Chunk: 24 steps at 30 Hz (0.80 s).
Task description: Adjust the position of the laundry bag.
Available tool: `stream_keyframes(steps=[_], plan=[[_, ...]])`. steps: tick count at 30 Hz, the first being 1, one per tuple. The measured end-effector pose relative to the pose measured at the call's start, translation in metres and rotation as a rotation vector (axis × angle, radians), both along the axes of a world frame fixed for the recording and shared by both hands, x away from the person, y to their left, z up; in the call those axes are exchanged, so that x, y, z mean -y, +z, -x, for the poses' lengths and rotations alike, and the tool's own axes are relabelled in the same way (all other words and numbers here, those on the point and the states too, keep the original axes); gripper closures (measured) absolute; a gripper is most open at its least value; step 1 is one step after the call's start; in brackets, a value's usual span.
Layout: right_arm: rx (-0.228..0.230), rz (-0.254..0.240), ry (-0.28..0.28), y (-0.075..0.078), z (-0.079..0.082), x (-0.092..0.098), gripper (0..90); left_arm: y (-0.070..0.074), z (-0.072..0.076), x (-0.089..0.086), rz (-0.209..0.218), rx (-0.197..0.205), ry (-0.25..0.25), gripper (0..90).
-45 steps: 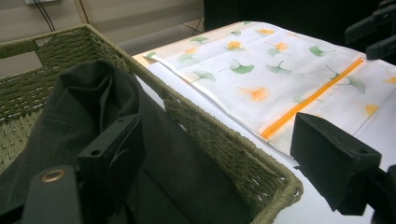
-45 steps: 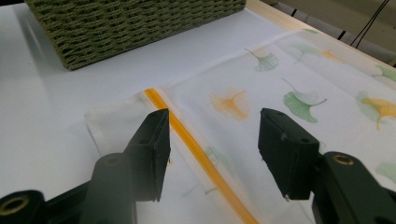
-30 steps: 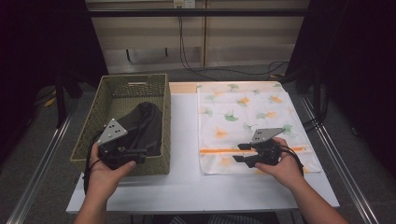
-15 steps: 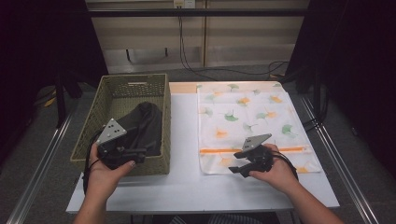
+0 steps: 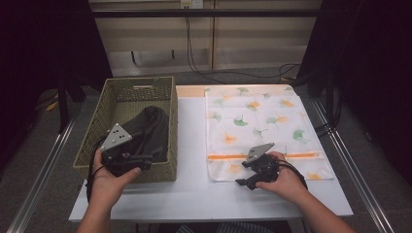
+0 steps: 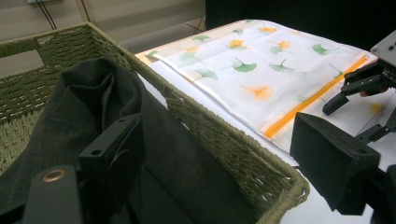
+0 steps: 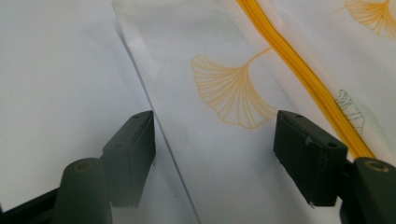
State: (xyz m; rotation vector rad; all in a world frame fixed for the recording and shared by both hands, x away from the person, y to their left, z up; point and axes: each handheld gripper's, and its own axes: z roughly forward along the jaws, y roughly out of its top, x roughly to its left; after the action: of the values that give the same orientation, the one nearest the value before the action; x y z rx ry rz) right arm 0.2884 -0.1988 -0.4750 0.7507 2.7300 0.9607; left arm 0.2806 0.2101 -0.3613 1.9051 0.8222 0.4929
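So the right gripper (image 5: 248, 180) is sitting low at the near left corner of the white laundry bag (image 5: 262, 124), the one with the ginkgo leaf print and the orange zipper (image 5: 265, 156) running across its near end; its jaws have just been opening and now stand wide, with the bag's edge lying between them in the right gripper view (image 7: 215, 135), but the pads aren't pressing on anything as far as I can see; one jaw is over the bare table (image 7: 56, 70), the other over the fabric just short of the zipper.

Left gripper (image 5: 141, 160) is parked at the near end of the green woven basket (image 5: 92, 145), which stands just beside the bag on the table's left side; inside the basket there's a dark garment (image 5: 150, 128) bunched up against the right wall; in the left gripper view the jaws are fairly wide apart, one down on the dark cloth (image 6: 60, 107) and the other out past the basket rim; whether that jaw is actually touching the cloth, honestly can't tell from this angle; nothing looks pinched.
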Motion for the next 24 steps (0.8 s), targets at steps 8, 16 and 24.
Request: stream_keyframes(steps=[8, 16, 24], plan=[[-0.013, -0.001, 0.032, 0.004, -0.005, 0.000, 65.4, -0.001, 0.000, 0.002, -0.008, -0.006, -0.008, 18.4], [-0.032, 0.012, 0.056, 0.007, -0.007, -0.006, 90.0, -0.002, -0.001, 0.002, 0.003, -0.007, -0.016, 18.4], [-0.017, -0.065, 0.123, 0.011, 0.002, -0.010, 90.0, -0.002, -0.001, 0.003, 0.001, -0.011, -0.020, 18.4]])
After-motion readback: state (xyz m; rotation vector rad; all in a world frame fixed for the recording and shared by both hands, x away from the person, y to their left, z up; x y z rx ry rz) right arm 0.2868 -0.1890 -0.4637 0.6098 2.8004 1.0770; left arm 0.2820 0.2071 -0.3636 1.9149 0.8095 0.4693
